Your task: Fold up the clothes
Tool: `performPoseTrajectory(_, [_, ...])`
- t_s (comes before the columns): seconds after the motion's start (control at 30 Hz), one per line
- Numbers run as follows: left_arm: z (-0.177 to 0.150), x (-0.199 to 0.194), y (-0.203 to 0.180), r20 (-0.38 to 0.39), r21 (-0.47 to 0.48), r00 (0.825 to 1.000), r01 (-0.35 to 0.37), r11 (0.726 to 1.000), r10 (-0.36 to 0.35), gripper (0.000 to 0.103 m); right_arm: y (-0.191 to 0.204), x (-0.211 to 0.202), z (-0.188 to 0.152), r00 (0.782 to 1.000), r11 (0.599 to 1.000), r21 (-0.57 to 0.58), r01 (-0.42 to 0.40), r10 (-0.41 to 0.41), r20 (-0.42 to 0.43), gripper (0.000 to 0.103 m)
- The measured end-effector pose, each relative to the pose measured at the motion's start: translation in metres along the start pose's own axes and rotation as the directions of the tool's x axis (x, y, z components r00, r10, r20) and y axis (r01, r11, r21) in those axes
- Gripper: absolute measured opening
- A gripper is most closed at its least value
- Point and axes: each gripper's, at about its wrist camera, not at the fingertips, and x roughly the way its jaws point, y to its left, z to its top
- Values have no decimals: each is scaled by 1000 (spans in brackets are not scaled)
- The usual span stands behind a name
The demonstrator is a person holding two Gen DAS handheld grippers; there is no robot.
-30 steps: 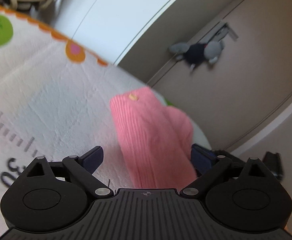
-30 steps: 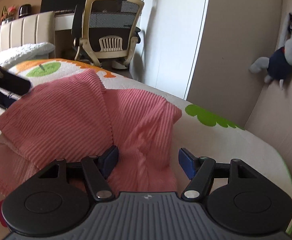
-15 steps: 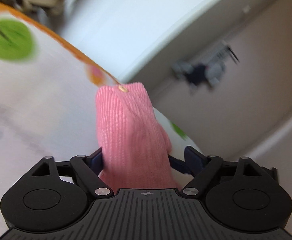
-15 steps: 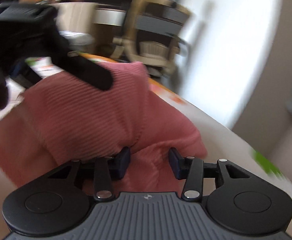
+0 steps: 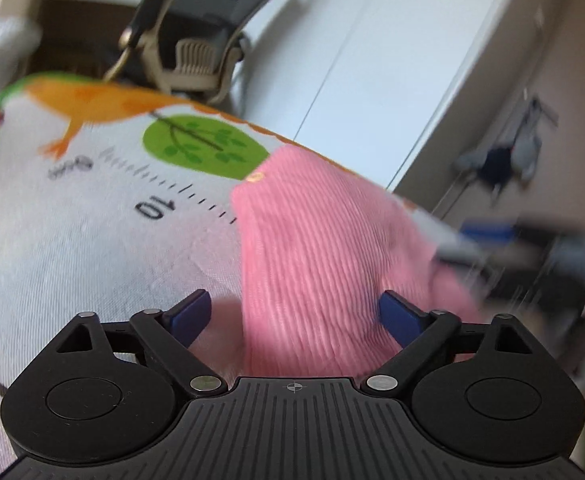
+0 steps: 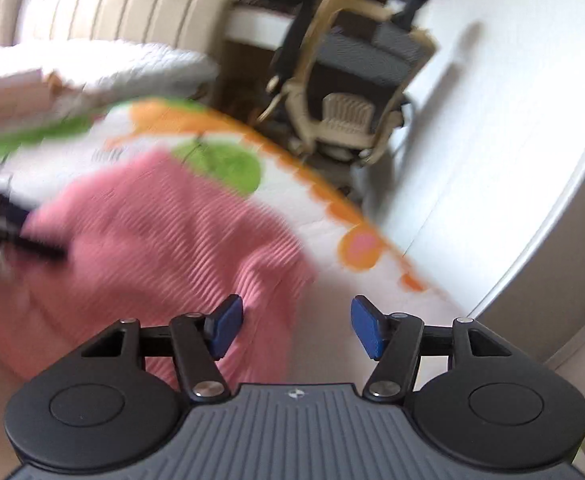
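The pink ribbed knit garment (image 5: 324,264) lies on a white printed sheet (image 5: 92,248) with green leaves, orange shapes and a black ruler scale. In the left wrist view it fills the centre and lower middle of the frame, running up from between the fingers to a rounded end near the middle, where a small yellow spot (image 5: 256,177) sits on its upper left corner. In the right wrist view the same garment (image 6: 164,248) spreads across the left and centre of the frame, blurred, its right edge falling just inside the left blue pad.

The left gripper (image 5: 294,314) has its two blue-padded fingers (image 5: 190,312) spread wide, one on each side of the cloth; the fabric passes between them without being pinched. The right gripper (image 6: 295,326) is likewise spread, its fingers (image 6: 366,326) apart, with the garment's edge by the left one and bare sheet (image 6: 332,220) between them. A dark blurred shape (image 6: 20,236), too smeared to identify with certainty, crosses the garment at the left edge of the right wrist view.

Beyond the sheet, a beige and grey office chair (image 6: 356,92) stands in the upper middle, beside a white cupboard door (image 6: 512,128). A white pillow (image 6: 104,66) lies at upper left. In the left wrist view a grey and navy soft toy (image 5: 504,160) hangs on the beige wall at the right.
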Motion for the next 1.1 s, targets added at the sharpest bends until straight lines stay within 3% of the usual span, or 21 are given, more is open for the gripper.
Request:
performPoseTrajectory(0.13, [-2, 2, 1, -3, 2, 1000, -7, 1000, 7, 97, 2, 8, 38, 983, 979, 118, -166, 156, 94, 59])
performPoseTrajectory(0.57, [-3, -3, -1, 7, 8, 1000, -15, 1000, 15, 99, 15, 41, 21, 981, 973, 131, -192, 194, -2, 60])
performPoseTrajectory(0.7, [6, -17, 3, 63, -23, 998, 17, 1000, -15, 98, 6, 2, -9, 978, 971, 121, -205, 207, -6, 61])
performPoseTrajectory(0.8, [13, -28, 6, 106, -45, 994, 41, 998, -36, 98, 18, -9, -44, 979, 980, 21, -197, 197, -57, 62])
performPoseTrajectory(0.9, [32, -35, -5, 187, -30, 972, 153, 988, -145, 99, 27, -12, -63, 984, 984, -32, -178, 177, -36, 62])
performPoseTrajectory(1.0, [46, -17, -20, 157, -32, 953, 266, 963, -258, 100, 28, -9, -61, 983, 984, -13, -180, 180, -30, 67])
performPoseTrajectory(1.07, [46, 11, -21, 41, -113, 970, 242, 964, -238, 100, 28, -7, -64, 986, 986, -11, -164, 164, -13, 75])
performPoseTrajectory(1.1, [41, 19, -20, 27, -121, 973, 229, 966, -228, 100, 26, -7, -68, 986, 986, -1, -165, 165, -2, 77])
